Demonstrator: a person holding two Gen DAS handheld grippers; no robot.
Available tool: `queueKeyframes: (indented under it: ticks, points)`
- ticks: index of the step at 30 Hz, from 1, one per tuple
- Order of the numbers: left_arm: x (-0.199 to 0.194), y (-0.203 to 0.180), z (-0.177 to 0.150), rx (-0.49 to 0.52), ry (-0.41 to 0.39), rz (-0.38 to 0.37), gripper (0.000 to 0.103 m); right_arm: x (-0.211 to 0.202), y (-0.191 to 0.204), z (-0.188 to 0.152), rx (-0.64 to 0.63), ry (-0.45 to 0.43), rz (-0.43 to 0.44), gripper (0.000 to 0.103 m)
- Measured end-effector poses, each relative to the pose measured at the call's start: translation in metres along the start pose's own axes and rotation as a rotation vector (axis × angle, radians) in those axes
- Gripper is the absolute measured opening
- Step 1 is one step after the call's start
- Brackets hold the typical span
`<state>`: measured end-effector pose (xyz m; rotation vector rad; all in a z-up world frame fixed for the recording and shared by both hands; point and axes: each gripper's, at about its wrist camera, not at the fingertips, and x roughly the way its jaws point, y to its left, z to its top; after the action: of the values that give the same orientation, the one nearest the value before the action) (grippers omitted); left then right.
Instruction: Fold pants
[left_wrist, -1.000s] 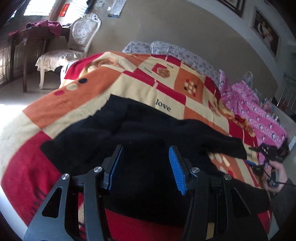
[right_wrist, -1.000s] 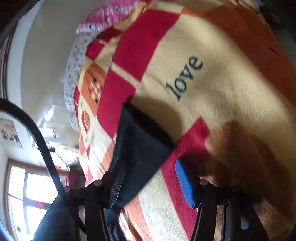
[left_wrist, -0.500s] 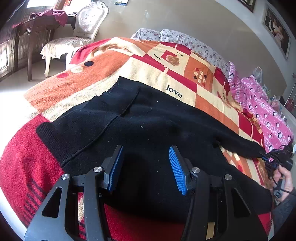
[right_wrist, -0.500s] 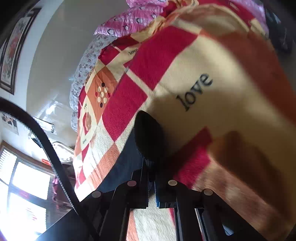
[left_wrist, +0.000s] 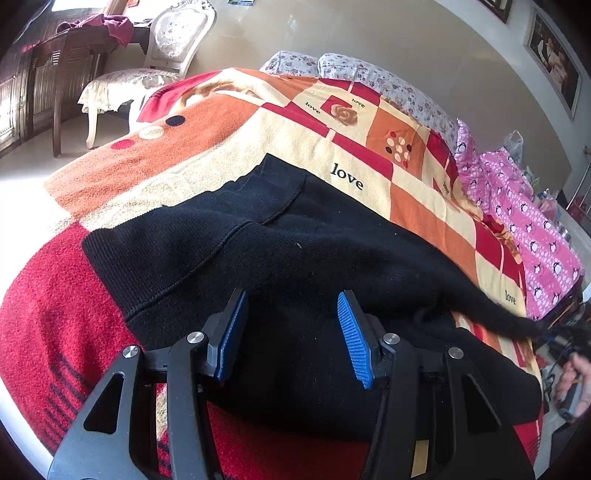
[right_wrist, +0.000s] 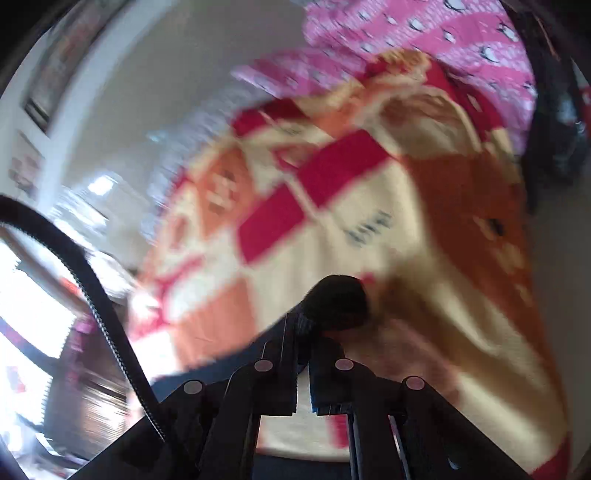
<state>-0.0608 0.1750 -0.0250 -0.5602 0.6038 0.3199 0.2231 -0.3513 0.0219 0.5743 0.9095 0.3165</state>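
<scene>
Black knit pants lie spread across a patchwork blanket on a bed in the left wrist view. My left gripper is open and hovers just above the pants near the waist end. One leg stretches right to its cuff, where my right gripper holds it beside the person's hand. In the blurred right wrist view my right gripper is shut on the black cuff, lifted above the blanket.
A pink penguin-print quilt lies along the bed's right side. Floral pillows sit at the head. A white chair and a dark wooden cabinet stand far left beyond the bed. A black cable crosses the right wrist view.
My right gripper closed on the pant leg cuff and is lifting it, with fast motion blur. The left gripper stayed open and moved slightly closer over the pants.
</scene>
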Motion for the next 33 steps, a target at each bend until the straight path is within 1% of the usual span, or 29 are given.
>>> queueKeyframes:
  ticks: [2,3,4,5,6,7,8,9,10,11,13,14,16,17,18,19,20,21,22,23,25,26,29,30,33]
  points:
    - [-0.001,0.002,0.0,-0.008,0.001,-0.009,0.05,0.025,-0.022,-0.006,0.065,0.126,-0.046,0.004]
    - [-0.001,0.003,0.0,-0.011,0.001,-0.012,0.05,0.033,-0.026,-0.01,0.056,0.16,-0.083,0.005]
    - [-0.001,0.003,0.0,-0.012,0.003,-0.012,0.05,0.034,-0.03,-0.013,0.049,0.158,-0.108,0.006]
    - [-0.001,0.002,0.0,-0.011,0.005,-0.01,0.05,0.031,-0.033,-0.016,0.049,0.134,-0.126,0.012]
    - [-0.001,0.001,0.002,-0.006,0.017,-0.008,0.05,0.027,-0.036,-0.016,0.047,0.102,-0.151,0.02]
    - [-0.003,-0.001,0.007,0.002,0.03,-0.016,0.05,0.021,-0.039,-0.016,0.043,0.067,-0.183,0.026]
    - [-0.007,-0.001,0.012,0.008,0.028,-0.034,0.05,0.015,-0.041,-0.015,0.041,0.032,-0.212,0.035]
    - [-0.013,-0.002,0.022,0.011,0.014,-0.046,0.05,0.008,-0.045,-0.015,0.043,-0.005,-0.208,0.042]
    - [-0.018,-0.002,0.035,0.021,-0.003,-0.053,0.05,0.002,-0.049,-0.016,0.049,-0.033,-0.182,0.044]
    - [-0.02,-0.003,0.05,0.039,-0.02,-0.063,0.05,-0.002,-0.056,-0.017,0.063,-0.065,-0.124,0.045]
    - [-0.014,-0.004,0.081,0.099,-0.023,-0.086,0.062,-0.002,-0.065,-0.023,0.069,-0.101,-0.034,0.049]
    - [-0.005,-0.005,0.103,0.148,-0.004,-0.107,0.07,0.001,-0.07,-0.027,0.073,-0.114,0.004,0.049]
    - [0.02,-0.004,0.134,0.256,0.053,-0.156,0.07,0.001,-0.077,-0.031,0.094,-0.141,0.05,0.049]
    - [0.04,-0.004,0.151,0.334,0.114,-0.158,0.07,-0.002,-0.077,-0.031,0.108,-0.159,0.062,0.05]
    - [0.057,-0.005,0.161,0.395,0.159,-0.121,0.07,-0.004,-0.077,-0.029,0.107,-0.173,0.067,0.05]
    - [0.075,-0.005,0.168,0.458,0.206,-0.076,0.07,-0.002,-0.076,-0.028,0.109,-0.167,0.073,0.05]
    - [0.098,-0.004,0.174,0.529,0.274,-0.037,0.07,0.0,-0.076,-0.028,0.109,-0.154,0.077,0.05]
    - [0.114,-0.002,0.175,0.568,0.325,-0.028,0.07,-0.002,-0.076,-0.028,0.106,-0.154,0.086,0.05]
    - [0.128,-0.001,0.176,0.594,0.364,-0.034,0.07,-0.003,-0.078,-0.028,0.107,-0.156,0.098,0.05]
    - [0.137,0.001,0.174,0.615,0.383,-0.041,0.07,-0.004,-0.079,-0.028,0.108,-0.156,0.109,0.05]
    - [0.151,-0.001,0.173,0.653,0.386,-0.052,0.07,-0.004,-0.083,-0.029,0.115,-0.157,0.132,0.05]
    - [0.158,-0.001,0.173,0.66,0.39,-0.071,0.07,-0.005,-0.084,-0.029,0.121,-0.161,0.145,0.05]
    - [0.173,0.0,0.169,0.667,0.445,-0.146,0.07,-0.005,-0.086,-0.03,0.131,-0.167,0.163,0.05]
    - [0.179,0.002,0.166,0.678,0.465,-0.157,0.071,-0.005,-0.086,-0.03,0.134,-0.166,0.16,0.05]
    - [0.185,0.006,0.17,0.676,0.444,-0.204,0.072,-0.005,-0.086,-0.029,0.134,-0.166,0.159,0.05]
